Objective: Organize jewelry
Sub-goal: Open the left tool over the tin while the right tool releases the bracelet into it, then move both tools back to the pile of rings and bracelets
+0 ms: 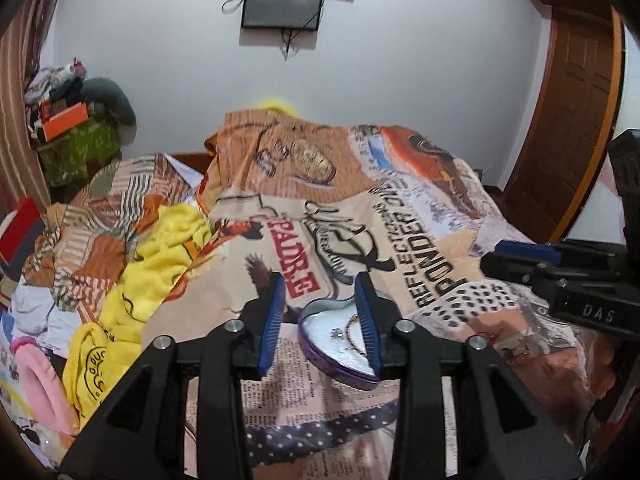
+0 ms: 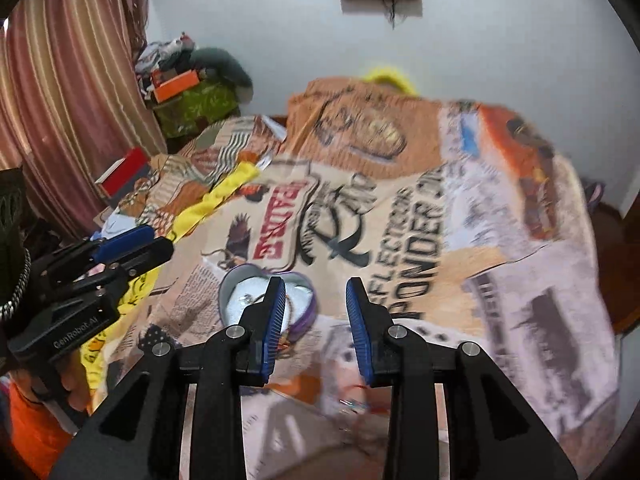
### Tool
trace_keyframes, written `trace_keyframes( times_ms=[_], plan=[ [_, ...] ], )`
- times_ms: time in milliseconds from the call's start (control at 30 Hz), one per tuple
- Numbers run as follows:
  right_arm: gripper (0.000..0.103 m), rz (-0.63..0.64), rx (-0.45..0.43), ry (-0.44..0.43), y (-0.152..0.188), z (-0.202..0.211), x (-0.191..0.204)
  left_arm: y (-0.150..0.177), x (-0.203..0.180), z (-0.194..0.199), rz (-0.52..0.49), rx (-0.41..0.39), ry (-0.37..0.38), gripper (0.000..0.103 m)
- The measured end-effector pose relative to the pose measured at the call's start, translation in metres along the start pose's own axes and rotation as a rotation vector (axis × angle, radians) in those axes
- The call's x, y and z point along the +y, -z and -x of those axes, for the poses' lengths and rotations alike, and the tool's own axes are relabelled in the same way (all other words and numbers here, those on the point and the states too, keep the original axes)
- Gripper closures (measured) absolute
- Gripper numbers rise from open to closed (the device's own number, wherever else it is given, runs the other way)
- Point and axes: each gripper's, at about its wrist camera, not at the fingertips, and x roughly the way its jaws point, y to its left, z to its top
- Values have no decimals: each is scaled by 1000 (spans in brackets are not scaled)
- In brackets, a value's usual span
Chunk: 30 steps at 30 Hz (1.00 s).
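Observation:
A heart-shaped purple jewelry tin (image 1: pixel 340 344) with a white lining lies open on the printed bedspread; a thin gold chain (image 1: pixel 352 330) and a small stone piece lie inside it. My left gripper (image 1: pixel 320 308) is open above the tin, its right finger over the tin's right side. In the right wrist view the same tin (image 2: pixel 256 300) lies left of centre, partly behind the left finger of my right gripper (image 2: pixel 316 312), which is open and empty. Small loose jewelry (image 2: pixel 354 402), blurred, lies on the bedspread below my right gripper. The right gripper also shows in the left wrist view (image 1: pixel 560 264).
The bed carries a printed newspaper-style bedspread (image 1: pixel 400 220), yellow cloth (image 1: pixel 160 256) and a pink item (image 1: pixel 40 384) at the left. A green box with clothes (image 1: pixel 76 136) stands at the back left, by a curtain. A wooden door (image 1: pixel 572 128) is at the right.

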Motion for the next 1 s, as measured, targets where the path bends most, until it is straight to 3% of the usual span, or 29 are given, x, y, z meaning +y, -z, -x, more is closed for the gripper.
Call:
trace_keyframes(
  times_ms=[300, 567, 1000],
  plan=[
    [74, 9, -74, 101, 18, 48, -24, 3, -42, 24, -50, -34, 62, 60],
    [69, 2, -55, 170, 48, 61, -47, 16, -78, 15, -83, 19, 124, 59],
    [65, -43, 80, 105, 97, 42, -59, 57, -115, -16, -142, 164, 177, 59]
  ],
)
